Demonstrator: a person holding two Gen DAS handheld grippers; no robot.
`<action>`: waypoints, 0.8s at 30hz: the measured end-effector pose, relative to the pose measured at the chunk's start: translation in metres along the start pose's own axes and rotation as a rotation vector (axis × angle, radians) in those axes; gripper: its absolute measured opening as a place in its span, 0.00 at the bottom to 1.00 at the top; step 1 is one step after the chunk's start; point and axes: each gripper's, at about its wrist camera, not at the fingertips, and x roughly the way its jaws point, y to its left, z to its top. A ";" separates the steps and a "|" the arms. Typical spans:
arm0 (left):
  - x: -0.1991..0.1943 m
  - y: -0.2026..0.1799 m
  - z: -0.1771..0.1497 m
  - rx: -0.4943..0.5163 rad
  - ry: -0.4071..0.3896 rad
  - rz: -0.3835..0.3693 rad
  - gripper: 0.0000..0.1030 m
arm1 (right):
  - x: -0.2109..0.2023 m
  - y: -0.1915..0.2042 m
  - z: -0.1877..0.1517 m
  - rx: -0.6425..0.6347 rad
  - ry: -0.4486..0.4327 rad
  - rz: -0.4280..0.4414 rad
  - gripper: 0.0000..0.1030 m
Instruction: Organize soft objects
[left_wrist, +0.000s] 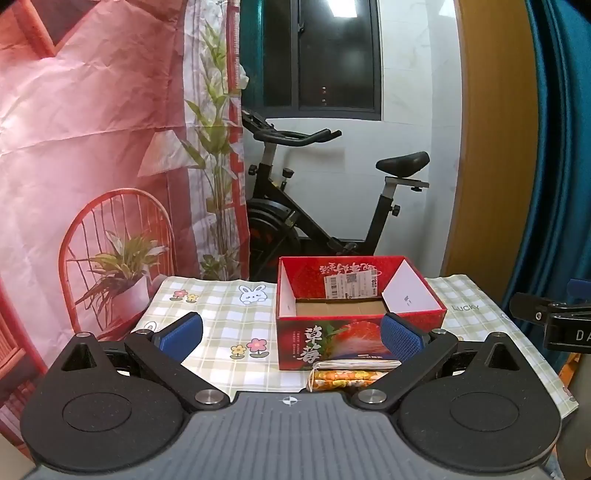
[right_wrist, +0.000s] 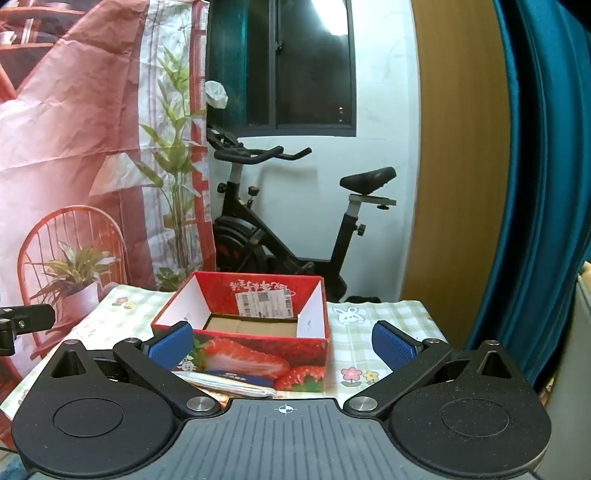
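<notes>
A red strawberry-print cardboard box (left_wrist: 332, 343) stands open and empty on the checked tablecloth (left_wrist: 221, 317). Folded cloths, orange-patterned with a white one on top (left_wrist: 351, 376), lie right in front of the box, just ahead of my left gripper (left_wrist: 291, 338), which is open with nothing between its blue pads. In the right wrist view the same box (right_wrist: 258, 354) sits ahead and slightly left, with the folded cloths (right_wrist: 229, 384) before it near the left finger. My right gripper (right_wrist: 282, 345) is open and holds nothing.
An exercise bike (left_wrist: 325, 206) stands behind the table by a white wall. A printed backdrop sheet (left_wrist: 110, 166) hangs at the left, a blue curtain (right_wrist: 546, 184) at the right. The right gripper's black body (left_wrist: 554, 325) shows at the left view's right edge.
</notes>
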 end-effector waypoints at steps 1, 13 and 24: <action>0.000 0.000 0.000 0.001 -0.001 -0.001 1.00 | 0.000 0.001 0.000 0.000 0.001 -0.001 1.00; 0.002 -0.001 0.000 0.002 -0.004 -0.001 1.00 | 0.002 -0.004 -0.001 0.000 0.004 -0.004 1.00; 0.000 0.000 0.000 0.001 -0.007 -0.004 1.00 | 0.003 -0.004 0.000 0.001 0.005 -0.006 1.00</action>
